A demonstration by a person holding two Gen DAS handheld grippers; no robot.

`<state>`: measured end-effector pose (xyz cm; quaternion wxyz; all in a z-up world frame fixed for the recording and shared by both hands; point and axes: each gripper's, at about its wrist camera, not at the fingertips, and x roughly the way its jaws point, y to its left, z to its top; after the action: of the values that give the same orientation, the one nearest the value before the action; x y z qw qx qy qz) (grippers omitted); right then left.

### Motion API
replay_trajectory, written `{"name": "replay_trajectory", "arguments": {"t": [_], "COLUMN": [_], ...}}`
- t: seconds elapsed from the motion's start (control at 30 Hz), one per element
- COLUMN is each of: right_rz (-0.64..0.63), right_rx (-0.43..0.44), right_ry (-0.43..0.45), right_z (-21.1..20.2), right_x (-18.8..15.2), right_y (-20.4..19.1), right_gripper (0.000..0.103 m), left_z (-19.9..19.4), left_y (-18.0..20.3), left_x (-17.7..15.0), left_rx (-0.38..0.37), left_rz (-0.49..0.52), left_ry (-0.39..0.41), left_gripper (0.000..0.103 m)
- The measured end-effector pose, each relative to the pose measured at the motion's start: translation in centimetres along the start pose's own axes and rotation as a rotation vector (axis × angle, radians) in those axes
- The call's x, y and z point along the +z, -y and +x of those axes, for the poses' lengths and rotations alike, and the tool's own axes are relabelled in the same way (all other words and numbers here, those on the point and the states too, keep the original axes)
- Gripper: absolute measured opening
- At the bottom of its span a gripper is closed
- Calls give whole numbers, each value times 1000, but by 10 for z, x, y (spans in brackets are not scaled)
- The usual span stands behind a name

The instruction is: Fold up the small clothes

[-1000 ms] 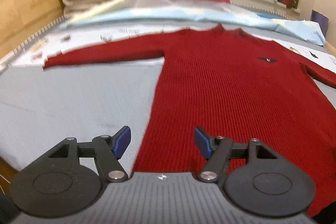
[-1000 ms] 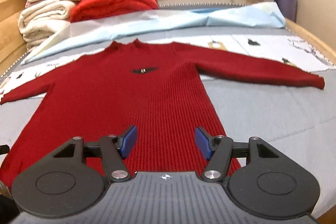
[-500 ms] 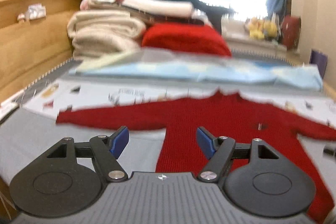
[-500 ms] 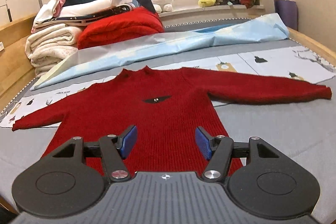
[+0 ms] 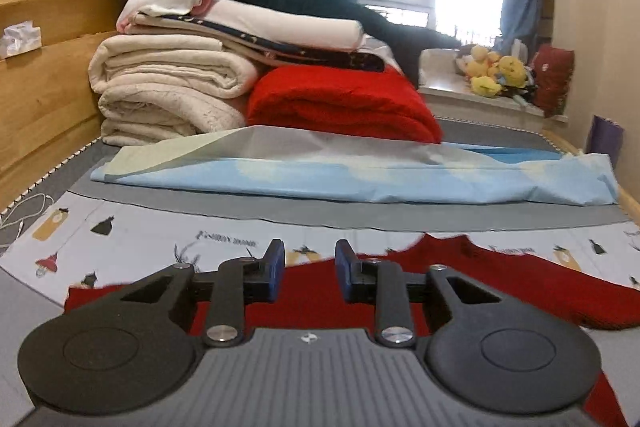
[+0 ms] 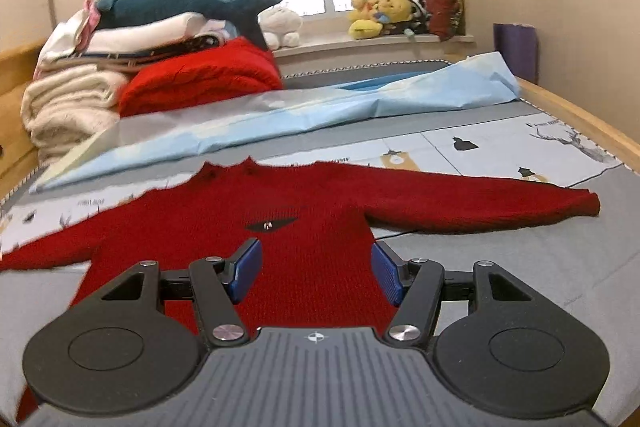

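A small red knit sweater (image 6: 280, 203) lies flat on the grey bed, sleeves spread to both sides, a dark badge on its chest. In the left wrist view the sweater (image 5: 520, 283) shows low in the picture, mostly behind the tool. My left gripper (image 5: 310, 273) hangs above its left sleeve and shoulder; its jaws are closing, a narrow gap remains, and nothing sits between the blue pads. My right gripper (image 6: 316, 275) hovers over the sweater's body, open and holding nothing.
Folded cream blankets (image 5: 160, 95), a red quilt (image 5: 340, 103) and a plush shark are stacked at the head of the bed. A pale blue sheet (image 6: 280, 119) lies across the bed beyond the sweater. Wooden bed rails (image 6: 580, 115) run along both sides. Soft toys sit on the windowsill.
The left gripper has risen and tilted up, so the sweater has sunk low in its view, and its jaws have narrowed. The right gripper has risen slightly and stays open.
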<state>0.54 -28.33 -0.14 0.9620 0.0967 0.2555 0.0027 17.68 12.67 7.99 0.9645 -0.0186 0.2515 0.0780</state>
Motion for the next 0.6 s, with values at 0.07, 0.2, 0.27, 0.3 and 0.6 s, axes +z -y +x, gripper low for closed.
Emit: {"name": "replay_trajectory", "arguments": {"t": [0.07,0.2,0.27,0.3,0.6], "right_rz": [-5,-89,-118,-127,-196], "right_rx": [-5,-22,-22,-14,88], "right_ry": [11,4,-28,-55,-50], "right_z": [-2,-3,1,5,38], "right_x": [3,5,5,7,99], "right_y": [-1,-8,-12,-14,-79], "right_gripper": [62,59,58,54,54], "left_z": [23,61,79,90,127], "left_y": [-14,-50,-71,-81,-114], "left_x": [7,1,-12,-18,-30], "left_rx": [1,29,67,84,153], "left_rz": [-26,-77,-135,-162,-140], "left_ry": [-19,-64,-121,-168,-250], "left_gripper": [31,31,31,31,31]}}
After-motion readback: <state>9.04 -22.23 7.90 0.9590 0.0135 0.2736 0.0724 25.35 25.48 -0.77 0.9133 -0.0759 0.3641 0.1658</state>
